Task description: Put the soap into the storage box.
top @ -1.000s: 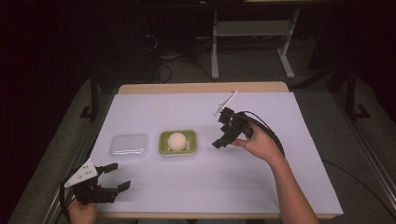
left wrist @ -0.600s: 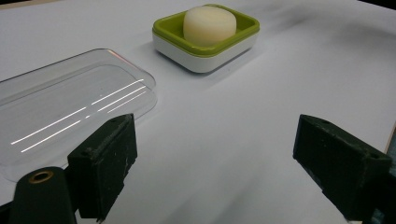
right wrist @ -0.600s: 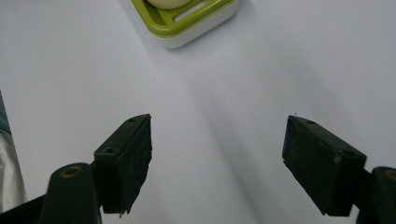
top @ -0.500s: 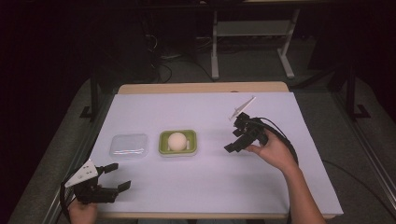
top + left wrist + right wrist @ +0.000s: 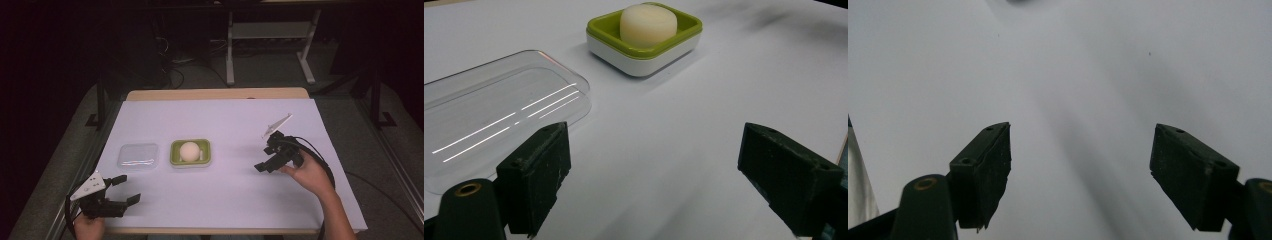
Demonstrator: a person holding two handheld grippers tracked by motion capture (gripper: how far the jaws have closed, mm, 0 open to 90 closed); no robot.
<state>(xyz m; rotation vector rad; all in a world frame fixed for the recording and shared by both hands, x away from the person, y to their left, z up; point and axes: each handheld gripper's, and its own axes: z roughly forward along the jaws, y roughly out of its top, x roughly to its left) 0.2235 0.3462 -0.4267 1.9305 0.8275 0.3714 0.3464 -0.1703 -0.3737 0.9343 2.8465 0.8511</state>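
Your right gripper (image 5: 263,161), jaws apart and empty, hovers at 3 o'clock of the soap dish (image 5: 190,160). Your left gripper (image 5: 125,189), also open, rests at 7 o'clock.

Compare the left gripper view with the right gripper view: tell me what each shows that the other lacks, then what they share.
Left gripper view alone: a clear plastic lid lying flat, and beyond it a green soap dish holding a pale round soap. Right gripper view alone: a dark smudge at the top edge. Shared: the white table cover and, in each, that gripper's own open tongs with nothing between them, left and right.
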